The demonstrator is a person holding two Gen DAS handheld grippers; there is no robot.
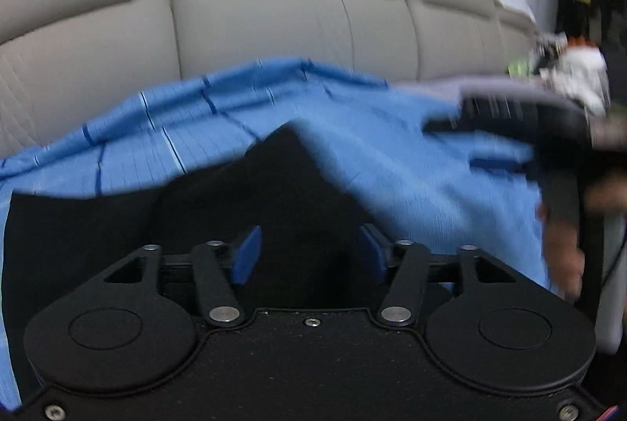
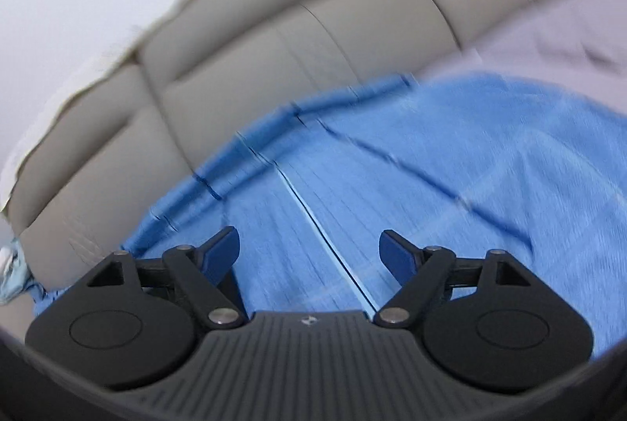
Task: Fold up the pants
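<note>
Black pants lie on a blue cloth spread over a grey sofa seat. In the left wrist view my left gripper is open, its blue pads apart just above the black fabric, holding nothing. In the right wrist view my right gripper is open and empty over the blue cloth; no black pants show there. The right gripper body and the hand holding it show blurred at the right of the left wrist view.
The grey sofa backrest rises behind the cloth, also in the right wrist view. A lilac-grey fabric lies at the far right. Blurred white clutter sits at the sofa's right end.
</note>
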